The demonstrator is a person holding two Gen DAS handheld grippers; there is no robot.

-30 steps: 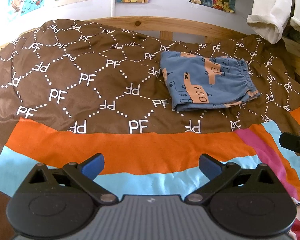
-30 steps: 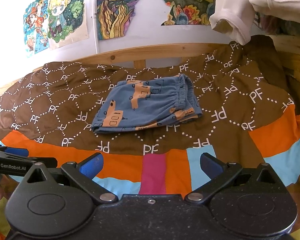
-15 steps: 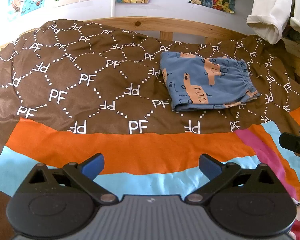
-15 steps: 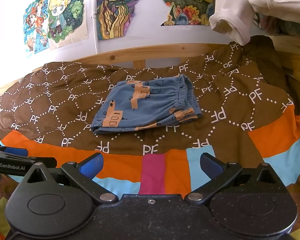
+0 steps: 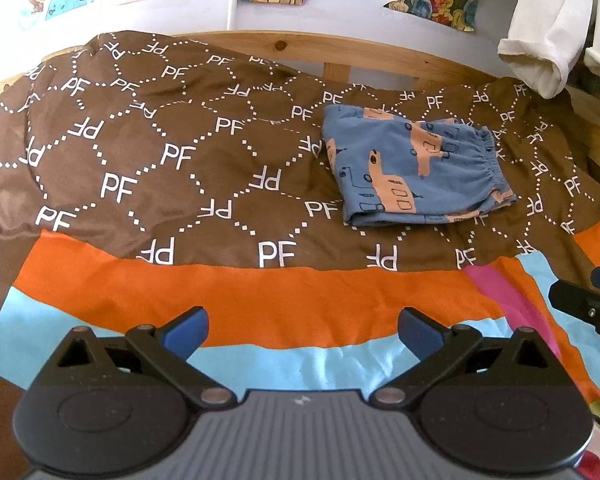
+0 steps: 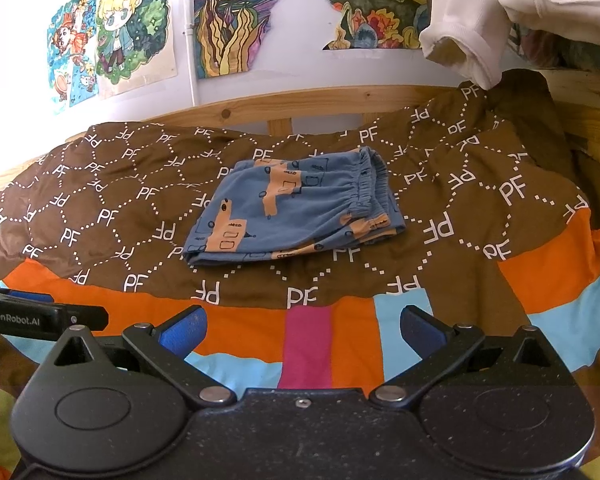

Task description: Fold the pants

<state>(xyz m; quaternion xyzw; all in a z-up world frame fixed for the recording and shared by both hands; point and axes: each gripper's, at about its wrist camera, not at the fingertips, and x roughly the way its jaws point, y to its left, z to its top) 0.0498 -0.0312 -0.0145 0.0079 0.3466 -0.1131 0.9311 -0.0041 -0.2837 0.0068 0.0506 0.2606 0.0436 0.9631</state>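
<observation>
The blue pants [image 5: 412,172] with orange vehicle prints lie folded into a compact stack on the brown patterned bedspread [image 5: 160,152], waistband to the right. They also show in the right wrist view [image 6: 296,210]. My left gripper [image 5: 302,326] is open and empty, held low over the orange and light-blue stripes, well short of the pants. My right gripper [image 6: 300,328] is open and empty, also short of the pants, over the pink stripe. Each gripper shows at the edge of the other's view.
A wooden bed frame [image 5: 340,52] runs behind the bedspread. White clothes [image 6: 460,20] hang at the upper right. Colourful drawings [image 6: 116,36] are stuck on the wall. A wooden side rail [image 6: 580,92] stands at the right.
</observation>
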